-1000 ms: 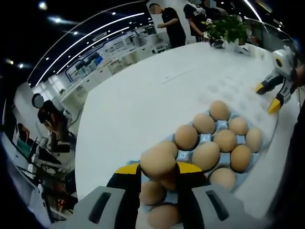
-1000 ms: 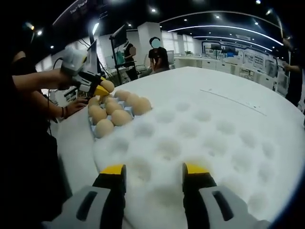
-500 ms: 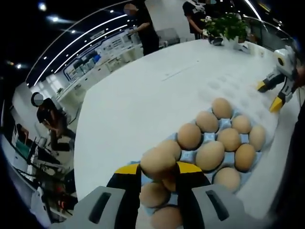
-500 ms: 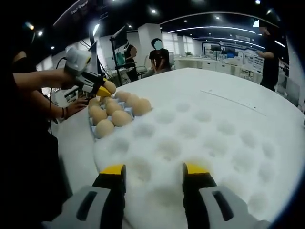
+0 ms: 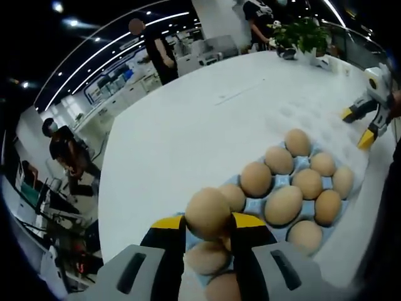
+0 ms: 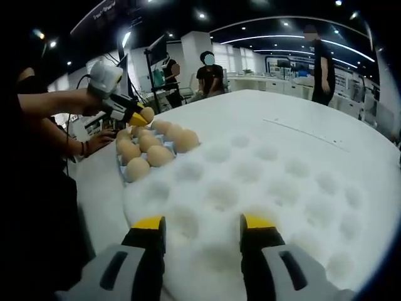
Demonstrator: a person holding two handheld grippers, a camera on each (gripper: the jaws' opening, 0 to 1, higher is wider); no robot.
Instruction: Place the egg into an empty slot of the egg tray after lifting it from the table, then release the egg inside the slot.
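Left gripper (image 5: 208,221) is clamped on a tan egg (image 5: 207,212), held between the yellow-tipped jaws above the near end of the egg tray (image 5: 259,207). The tray is pale blue and sits on the white table (image 5: 182,132), with about ten more tan eggs in its cups; which cup under the held egg is free I cannot tell, since the jaws and egg cover that part. From the right gripper view the same left gripper (image 6: 139,116) shows at upper left with the egg (image 6: 147,114) in its jaws, above the far end of the tray (image 6: 123,168), not touching the eggs below it; a person's hand (image 6: 103,139) rests on the table just beside the tray. Right gripper (image 6: 203,226) stands wide, nothing between its jaws, low over a white foam sheet (image 6: 263,188) with rows of round dimples. The sheet lies right next to the tray on the table (image 6: 94,200). In the left gripper view the right gripper (image 5: 364,125) sits at the far right edge, well apart from the tray. Potted plant (image 5: 302,36) at the far end of the table; people standing in the background of the office.
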